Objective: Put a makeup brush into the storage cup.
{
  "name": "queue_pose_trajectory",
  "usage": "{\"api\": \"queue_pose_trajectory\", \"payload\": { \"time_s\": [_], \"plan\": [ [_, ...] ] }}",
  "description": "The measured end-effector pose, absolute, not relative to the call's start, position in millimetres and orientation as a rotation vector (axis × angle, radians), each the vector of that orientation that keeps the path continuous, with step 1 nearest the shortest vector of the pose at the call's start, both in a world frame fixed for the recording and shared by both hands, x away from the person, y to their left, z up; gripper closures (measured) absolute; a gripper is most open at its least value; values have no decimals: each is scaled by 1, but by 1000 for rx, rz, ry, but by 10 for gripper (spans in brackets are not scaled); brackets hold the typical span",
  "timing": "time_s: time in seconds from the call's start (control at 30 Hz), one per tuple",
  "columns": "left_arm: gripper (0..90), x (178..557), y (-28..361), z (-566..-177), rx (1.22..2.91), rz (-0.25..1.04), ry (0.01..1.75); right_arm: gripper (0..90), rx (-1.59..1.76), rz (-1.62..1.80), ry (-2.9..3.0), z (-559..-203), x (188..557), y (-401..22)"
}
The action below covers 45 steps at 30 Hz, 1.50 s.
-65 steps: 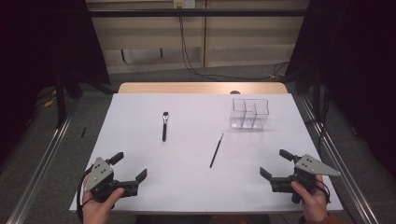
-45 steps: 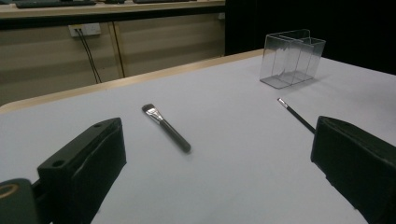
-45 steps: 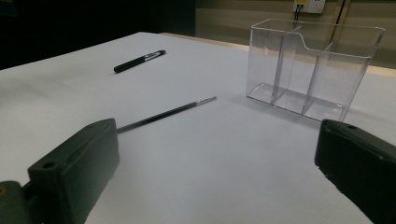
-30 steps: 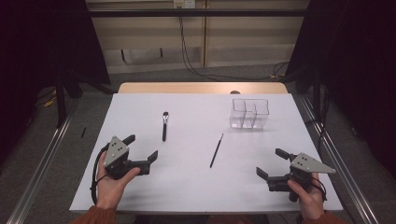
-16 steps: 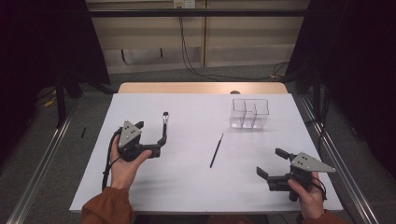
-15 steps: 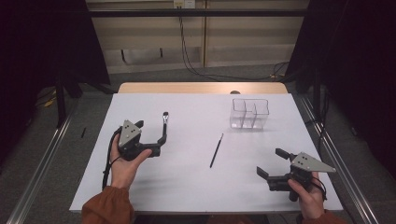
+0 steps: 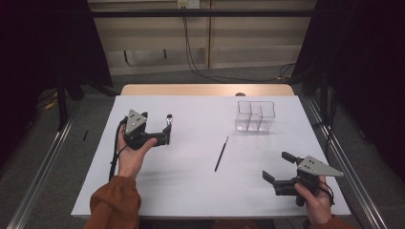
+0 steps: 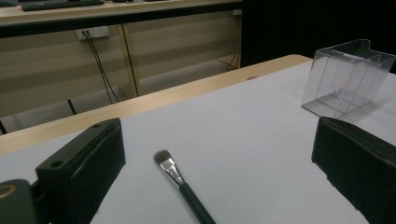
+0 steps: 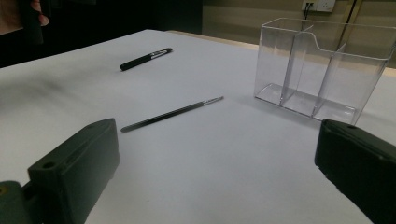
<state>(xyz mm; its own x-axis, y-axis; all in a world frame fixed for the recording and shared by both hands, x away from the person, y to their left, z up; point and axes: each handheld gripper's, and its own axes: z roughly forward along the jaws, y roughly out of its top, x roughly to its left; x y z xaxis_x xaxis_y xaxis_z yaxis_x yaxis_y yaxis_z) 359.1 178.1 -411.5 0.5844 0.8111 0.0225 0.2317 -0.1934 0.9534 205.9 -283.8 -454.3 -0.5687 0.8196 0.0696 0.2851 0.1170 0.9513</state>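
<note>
A thick black brush (image 7: 168, 118) lies at the left of the white table (image 7: 191, 186); its flat bristles (image 8: 163, 157) point toward the far edge. My left gripper (image 7: 165, 134) is open and sits low over the brush's handle (image 8: 194, 205), one jaw on each side, not touching it. A thin black brush (image 7: 221, 153) lies near the table's middle. A clear three-part organizer (image 7: 255, 116) stands at the back right. My right gripper (image 7: 278, 166) is open near the front right, holding nothing. It faces the thin brush (image 9: 170, 113) and the organizer (image 9: 322, 70).
The table's wooden far edge (image 7: 205, 89) borders a drop to the floor, where cables (image 7: 200, 67) run. Metal rails (image 7: 38, 176) flank the table on both sides. Bare white surface stretches between the two grippers.
My left gripper has moved from the front left edge forward and right, ending astride the thick brush's handle. The right gripper has stayed in place, open.
</note>
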Motion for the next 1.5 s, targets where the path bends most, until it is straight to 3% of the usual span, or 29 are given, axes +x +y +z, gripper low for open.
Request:
{"api": "queue_pose_trajectory", "payload": {
  "time_s": [0.5,0.87,1.4,1.5],
  "plan": [
    [44,393,174,-414,1722,721,901,0,1073,1459,1919,-455,205,-284],
    [34,411,169,-408,1814,670,957,0,1071,1459,1923,-455,205,-284],
    [43,429,162,-409,2084,499,1112,0,1074,1449,1930,-455,205,-284],
    [48,433,158,-409,2124,535,1118,0,1072,1445,1936,-456,205,-283]
  ]
}}
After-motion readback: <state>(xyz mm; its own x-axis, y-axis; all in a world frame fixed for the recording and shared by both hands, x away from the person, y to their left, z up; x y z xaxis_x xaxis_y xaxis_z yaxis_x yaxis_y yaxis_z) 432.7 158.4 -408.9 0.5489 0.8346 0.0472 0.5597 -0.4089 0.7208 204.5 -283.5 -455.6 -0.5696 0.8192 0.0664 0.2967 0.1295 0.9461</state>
